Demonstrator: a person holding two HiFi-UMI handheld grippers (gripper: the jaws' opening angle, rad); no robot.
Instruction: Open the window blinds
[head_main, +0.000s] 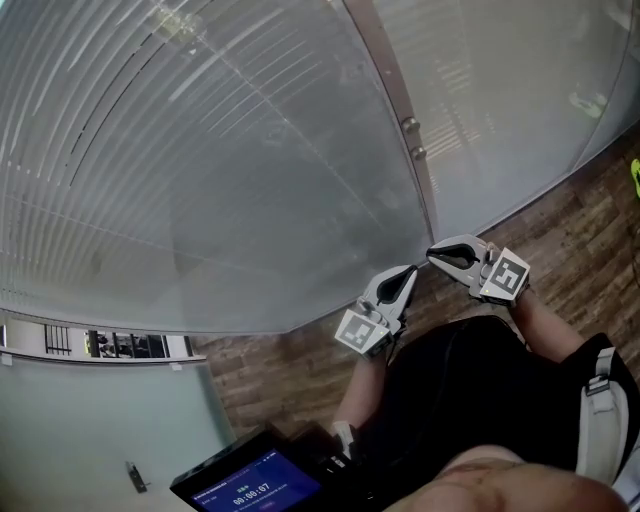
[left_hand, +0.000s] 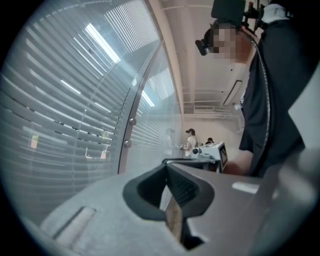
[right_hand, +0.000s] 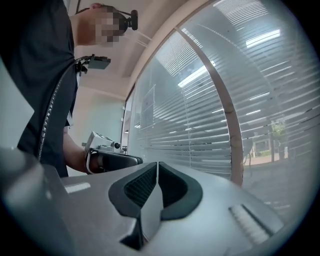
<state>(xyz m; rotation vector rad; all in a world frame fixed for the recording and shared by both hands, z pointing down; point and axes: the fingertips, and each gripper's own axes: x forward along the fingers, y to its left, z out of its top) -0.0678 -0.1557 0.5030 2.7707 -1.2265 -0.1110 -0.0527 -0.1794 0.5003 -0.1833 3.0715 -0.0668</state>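
Grey horizontal slats of the window blinds (head_main: 200, 150) fill the upper part of the head view. They hang lowered across a large glazed wall. Daylight and some outdoor greenery show between the slats in the right gripper view (right_hand: 260, 100), so they seem to be partly tilted, though the wide-angle distortion leaves this unsure.

A pale upright frame post (head_main: 395, 110) divides the glazing and carries two small round knobs. The blinds run on both sides of it.

The left gripper (head_main: 412, 268) is held level, low in front of the person's black clothing. Its tips are aimed toward the foot of the post. In its own view the jaws (left_hand: 167, 165) are pressed together with nothing between them.

The right gripper (head_main: 430, 252) sits just beside the left, and their tips are near each other. Its jaws (right_hand: 157, 164) are likewise together and empty. Neither gripper touches the blinds or the post.

The floor (head_main: 570, 230) is wood-patterned plank. A dark device with a blue screen (head_main: 255, 485) shows at the lower edge of the head view.
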